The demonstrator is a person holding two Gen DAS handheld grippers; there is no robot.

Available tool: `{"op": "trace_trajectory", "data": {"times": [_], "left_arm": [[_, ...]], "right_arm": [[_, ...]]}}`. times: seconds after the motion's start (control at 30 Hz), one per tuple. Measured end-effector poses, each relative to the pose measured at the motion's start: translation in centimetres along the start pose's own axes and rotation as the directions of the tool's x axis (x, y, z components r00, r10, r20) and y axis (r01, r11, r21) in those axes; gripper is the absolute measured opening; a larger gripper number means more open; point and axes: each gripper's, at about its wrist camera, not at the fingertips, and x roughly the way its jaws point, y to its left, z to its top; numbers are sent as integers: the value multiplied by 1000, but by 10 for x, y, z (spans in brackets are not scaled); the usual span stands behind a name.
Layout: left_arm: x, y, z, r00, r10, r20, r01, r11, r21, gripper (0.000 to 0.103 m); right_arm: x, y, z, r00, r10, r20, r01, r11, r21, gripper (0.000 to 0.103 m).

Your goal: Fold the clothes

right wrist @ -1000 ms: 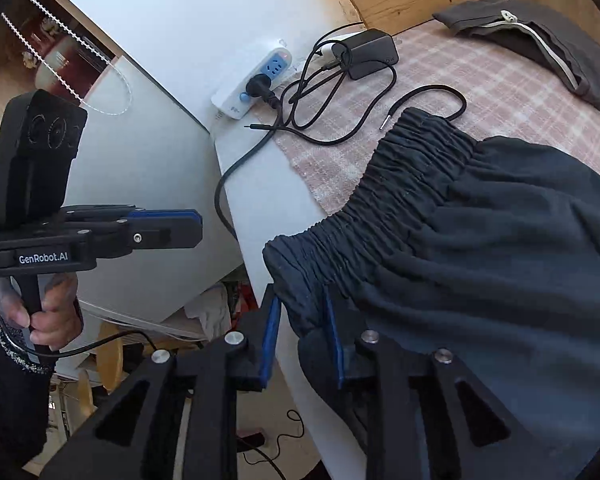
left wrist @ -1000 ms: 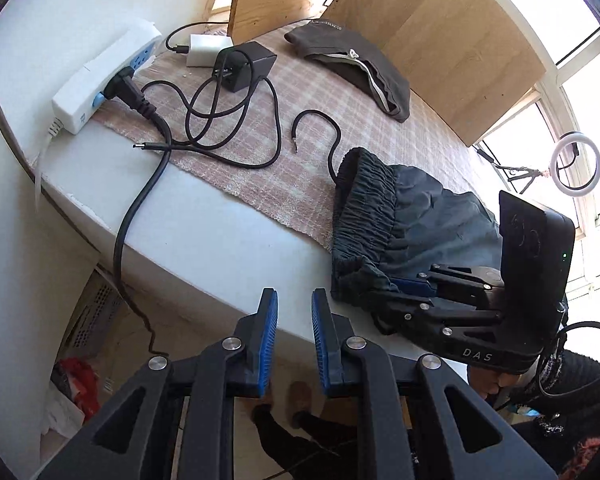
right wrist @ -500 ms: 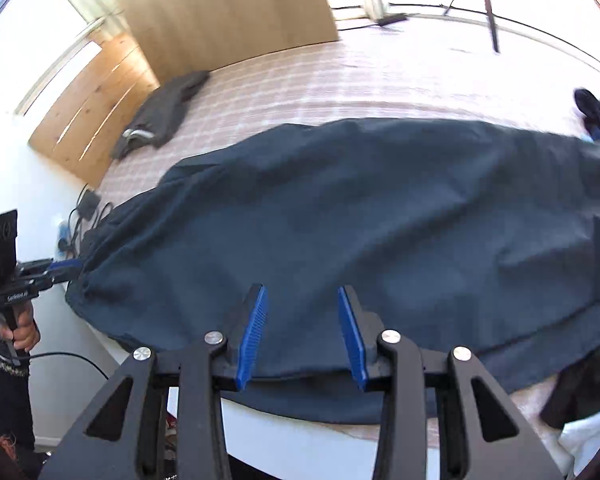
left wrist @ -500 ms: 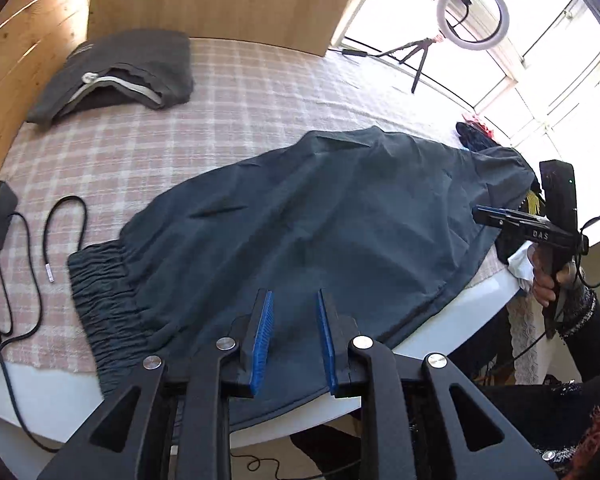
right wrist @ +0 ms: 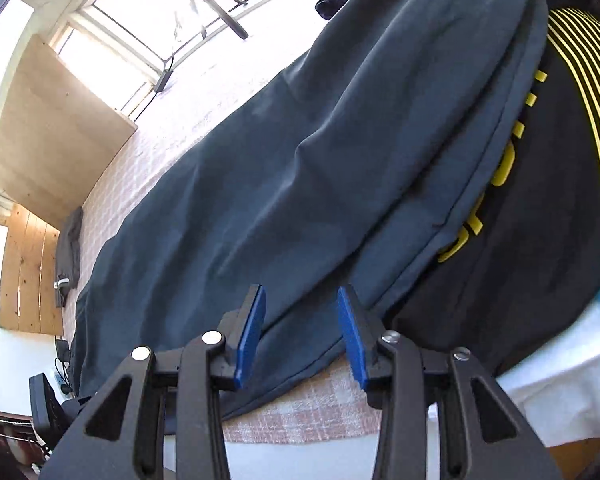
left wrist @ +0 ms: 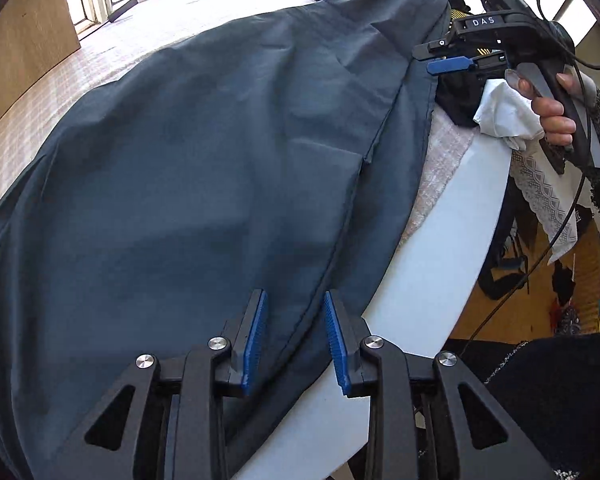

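The worktop carries the dark trousers, which now lie spread flat along the checked cloth; 1 second ago the right claw pinched the bunched waistband. Judgement: laying out is done, folding comes next. Both claws are released. The left claw hovers over the near seam; the right claw sits above the hem, beside a black-and-yellow garment.

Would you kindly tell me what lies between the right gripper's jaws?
The dark trousers' near edge over the checked cloth, seen in the right wrist view.
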Motion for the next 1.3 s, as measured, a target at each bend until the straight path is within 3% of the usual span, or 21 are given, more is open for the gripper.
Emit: {"op": "trace_trajectory", "data": {"times": [0.2,0.33,0.4,0.5,0.67,0.77,0.9,1.07,1.1,1.17,1.2,1.3], "left_arm": [[2,3,5,999,39,-4,-39,999,-33,28],[2,7,4,999,36,-7,-36,996,-76,27],[1,9,2,999,31,-8,-32,995,-93,19],[-1,12,-2,1000,17,-15,-18,994,-111,8],[-12,11,-8,999,39,1,-39,993,-115,3],[-23,7,-11,999,33,21,-31,994,-102,2],[-26,1,-11,1000,20,20,-19,997,-81,2],[-7,-9,-16,998,4,-59,-8,998,-59,5],[-9,-9,-16,999,-5,-36,2,998,-60,6],[-12,-6,-15,998,-32,-59,27,996,-85,14],[-20,-2,-16,998,-30,-54,24,994,-104,13],[-59,21,-20,1000,-19,1,18,985,-172,13]], "right_arm": [[6,-25,34,996,-87,-4,87,996,35,37],[8,-45,42,1000,-26,8,25,996,86,37],[6,-47,42,999,29,41,-32,996,85,36],[-8,-49,41,993,59,104,-66,996,64,7],[-47,-55,40,972,67,225,-81,995,52,3],[-65,-56,43,965,84,247,-94,995,28,3],[-76,-59,43,957,9,292,-13,1000,11,2],[-56,-66,38,963,-125,241,123,992,23,2],[-46,-64,37,967,-139,214,141,990,8,2],[-36,-64,35,984,-139,115,140,990,-3,4],[-38,-63,33,988,-132,85,134,991,-10,4],[-66,-56,19,992,-108,65,111,993,-43,5]]}}
